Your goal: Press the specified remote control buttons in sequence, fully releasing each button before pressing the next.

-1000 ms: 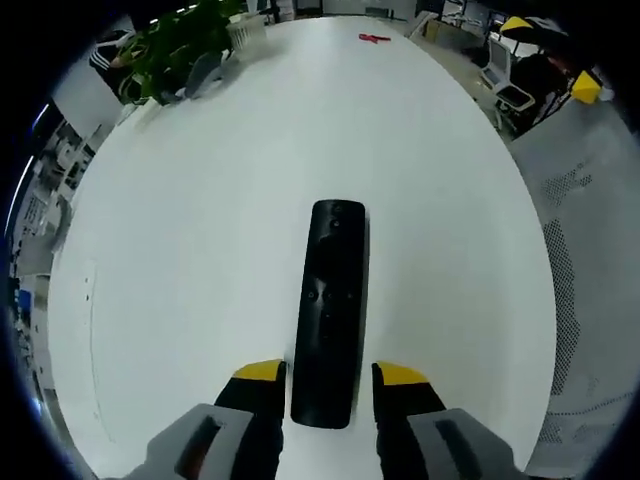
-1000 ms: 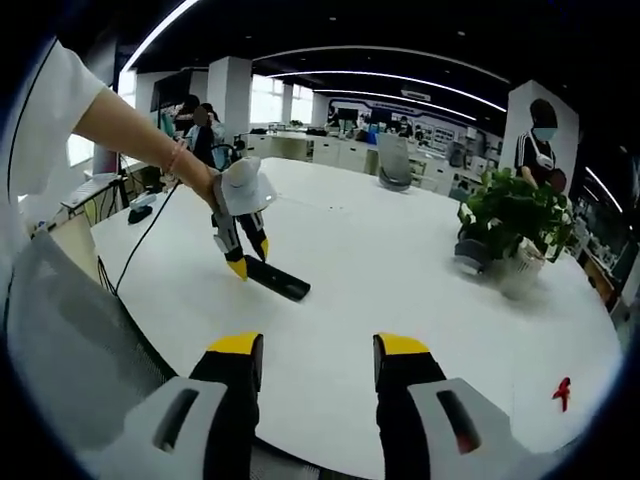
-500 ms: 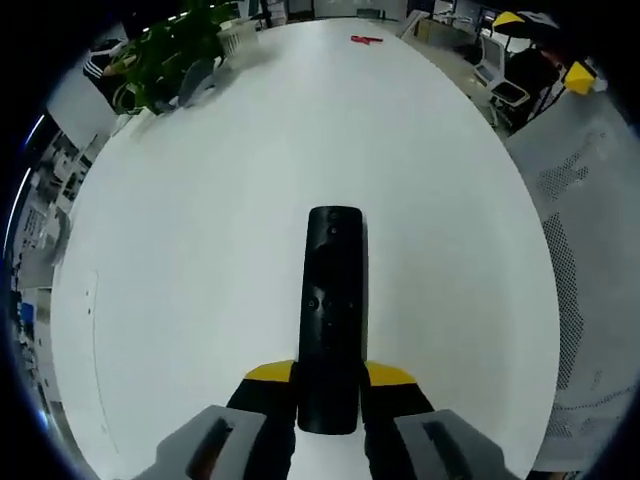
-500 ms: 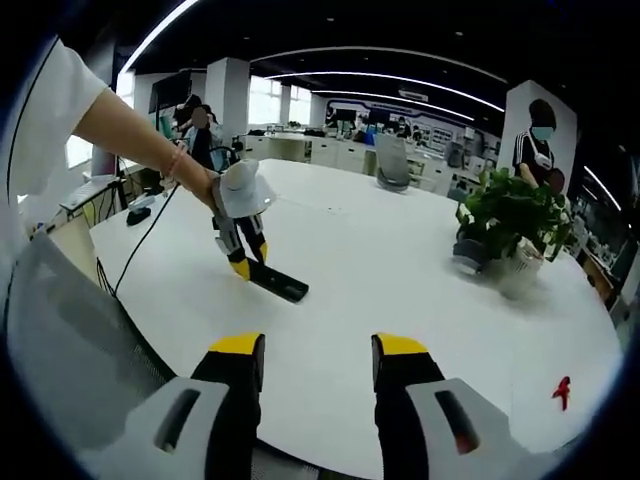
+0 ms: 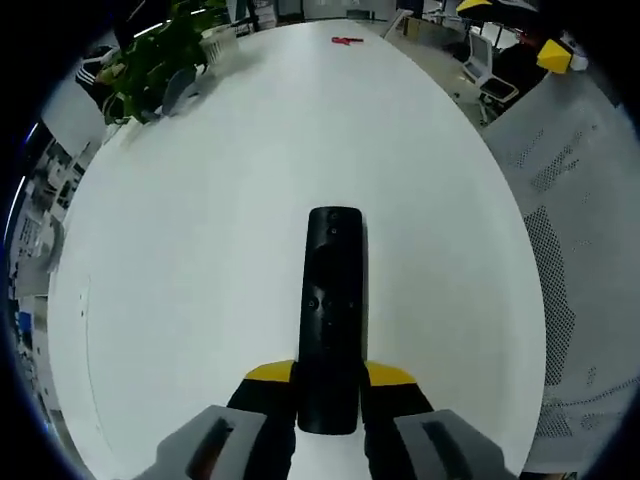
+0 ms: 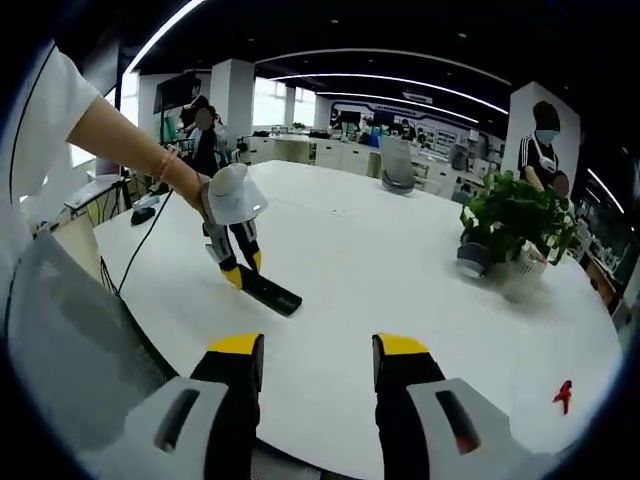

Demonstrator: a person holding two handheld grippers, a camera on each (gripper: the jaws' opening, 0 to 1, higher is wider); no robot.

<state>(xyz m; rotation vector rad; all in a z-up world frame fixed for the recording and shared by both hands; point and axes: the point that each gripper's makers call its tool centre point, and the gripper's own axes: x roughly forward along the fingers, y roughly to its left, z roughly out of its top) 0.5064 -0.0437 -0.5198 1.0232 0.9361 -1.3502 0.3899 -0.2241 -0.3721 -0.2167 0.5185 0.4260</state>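
Note:
A long black remote control (image 5: 332, 315) lies on the white table (image 5: 220, 240), its buttons facing up. My left gripper (image 5: 330, 378) is shut on the remote's near end, one yellow-tipped jaw on each side. In the right gripper view the same remote (image 6: 268, 294) shows at the middle left, with the left gripper (image 6: 240, 270) clamped on one end and a person's hand above it. My right gripper (image 6: 310, 350) is open near the table's front edge, well short of the remote, with nothing between its jaws.
A potted plant (image 6: 512, 225) stands at the right of the table; it is at the far left (image 5: 160, 60) in the left gripper view. A small red object (image 6: 562, 392) lies near the table's right edge. A mesh chair back (image 5: 580, 250) stands beside the table.
My left gripper closed from open onto the remote's near end about half a second ago and stays shut. The held remote has shifted a little. The right gripper stays open.

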